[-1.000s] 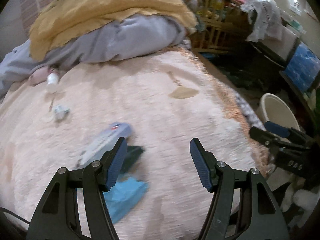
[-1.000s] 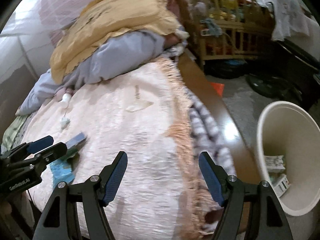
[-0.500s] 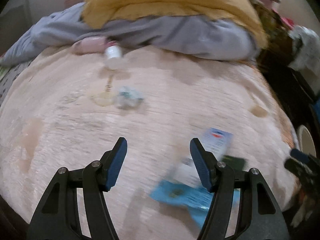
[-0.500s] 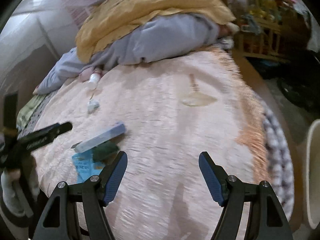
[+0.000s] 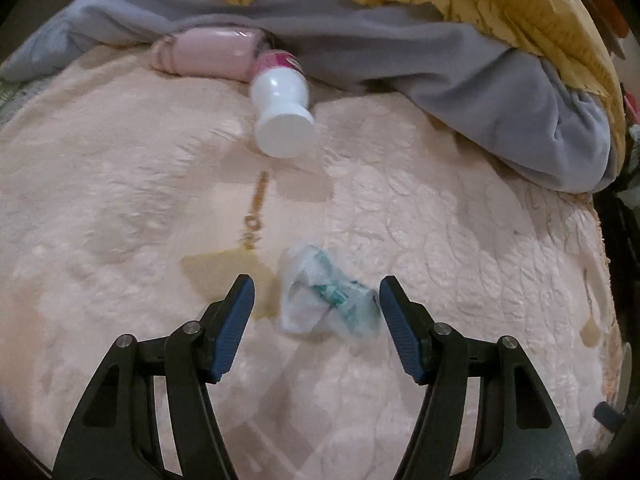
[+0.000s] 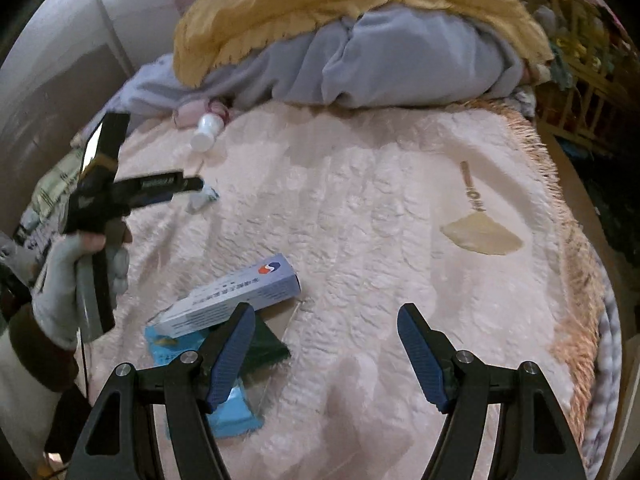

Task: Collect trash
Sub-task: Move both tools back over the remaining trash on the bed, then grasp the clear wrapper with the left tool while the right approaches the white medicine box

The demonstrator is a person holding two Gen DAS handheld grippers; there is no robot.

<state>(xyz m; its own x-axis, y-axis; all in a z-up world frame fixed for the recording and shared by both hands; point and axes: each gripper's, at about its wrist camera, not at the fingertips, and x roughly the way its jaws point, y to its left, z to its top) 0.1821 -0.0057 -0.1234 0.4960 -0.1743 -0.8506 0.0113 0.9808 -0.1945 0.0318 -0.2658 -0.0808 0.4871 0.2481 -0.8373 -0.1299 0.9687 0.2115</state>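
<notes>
Crumpled wrapper (image 5: 326,294) lies on pink bedspread (image 5: 440,240) betw fingers of L gripper (image 5: 316,312), nearer the 3 o'clock one; jaws wide apart, nothing gripped. White bottle (image 5: 282,114) at 12, on its side by grey blanket (image 5: 500,92). R gripper (image 6: 326,350) also spread wide, empty. Blue-white box (image 6: 236,294) at its 10, over blue packet (image 6: 232,416) w/ dark packet (image 6: 260,346) betw them.

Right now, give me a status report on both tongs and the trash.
Left tongs open, straddling the crumpled white-and-green plastic wrapper. Right tongs open, empty, near the long white-and-blue cardboard box. Nothing blocking.
</notes>
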